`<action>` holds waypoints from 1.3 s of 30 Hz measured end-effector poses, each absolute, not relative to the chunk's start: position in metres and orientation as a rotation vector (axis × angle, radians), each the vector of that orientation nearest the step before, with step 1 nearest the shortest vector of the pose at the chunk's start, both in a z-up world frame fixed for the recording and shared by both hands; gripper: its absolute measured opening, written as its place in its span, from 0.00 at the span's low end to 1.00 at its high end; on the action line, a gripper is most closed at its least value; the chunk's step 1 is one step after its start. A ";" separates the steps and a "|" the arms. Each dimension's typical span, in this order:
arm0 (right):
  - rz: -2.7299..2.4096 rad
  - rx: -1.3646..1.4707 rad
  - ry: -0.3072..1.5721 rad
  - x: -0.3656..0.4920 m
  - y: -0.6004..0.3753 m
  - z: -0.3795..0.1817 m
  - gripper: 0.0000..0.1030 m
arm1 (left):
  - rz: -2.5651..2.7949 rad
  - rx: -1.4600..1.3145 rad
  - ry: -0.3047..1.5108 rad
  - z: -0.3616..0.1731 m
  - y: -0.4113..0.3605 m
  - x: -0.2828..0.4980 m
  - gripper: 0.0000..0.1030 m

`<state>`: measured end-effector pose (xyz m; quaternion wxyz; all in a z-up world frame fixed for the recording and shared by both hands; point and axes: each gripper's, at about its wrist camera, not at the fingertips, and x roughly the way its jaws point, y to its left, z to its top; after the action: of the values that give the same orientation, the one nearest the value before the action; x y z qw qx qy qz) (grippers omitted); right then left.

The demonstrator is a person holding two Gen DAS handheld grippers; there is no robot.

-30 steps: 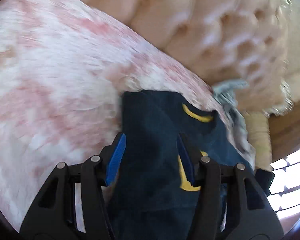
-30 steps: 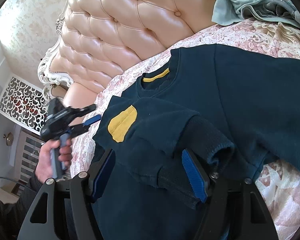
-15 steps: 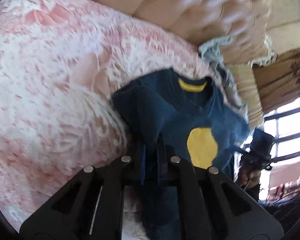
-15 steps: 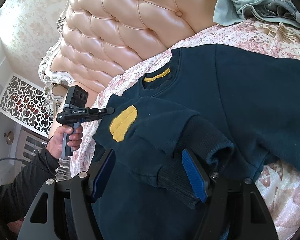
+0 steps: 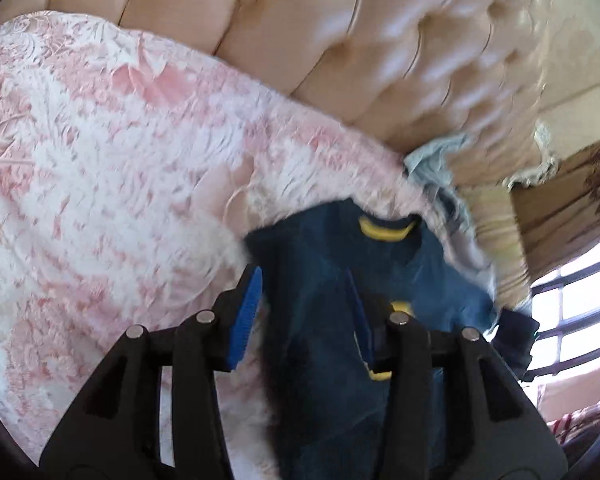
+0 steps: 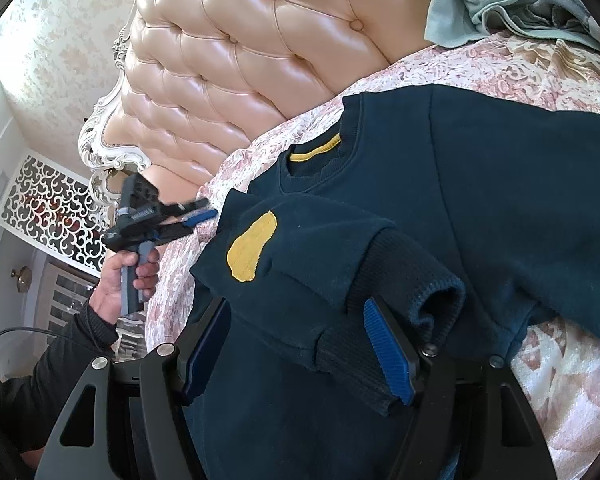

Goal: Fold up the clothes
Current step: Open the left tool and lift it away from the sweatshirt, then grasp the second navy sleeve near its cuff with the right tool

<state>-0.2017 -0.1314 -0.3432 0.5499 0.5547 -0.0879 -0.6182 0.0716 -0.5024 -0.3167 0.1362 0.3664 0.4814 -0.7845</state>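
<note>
The left tongs (image 5: 304,316) stand partly apart, their jaws having just been opening; the dark blue sweater (image 6: 480,184) lies below and between the blue pads (image 5: 246,316), which do not press on it. In the right wrist view a hand (image 6: 120,284) holds these tongs beside the sweater's edge. The right tongs (image 6: 296,348) stand wide apart over a folded sleeve (image 6: 340,272) with a yellow elbow patch (image 6: 252,246); its ribbed cuff lies against the right pad, unclamped. The sweater is spread on the pink bedspread (image 5: 100,168), collar toward the tufted headboard (image 6: 240,56). A pale green garment (image 6: 480,4) is bunched by the headboard.
</note>
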 end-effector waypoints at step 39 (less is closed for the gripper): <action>-1.462 1.292 -0.219 -0.202 -0.131 -0.343 0.68 | -2.148 1.295 -0.976 -0.322 -0.237 0.069 0.56</action>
<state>-0.2021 -0.1309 -0.3431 0.5556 0.5471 -0.0928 -0.6192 0.0688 -0.2373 -0.3224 0.2232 0.4691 -0.3536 -0.7779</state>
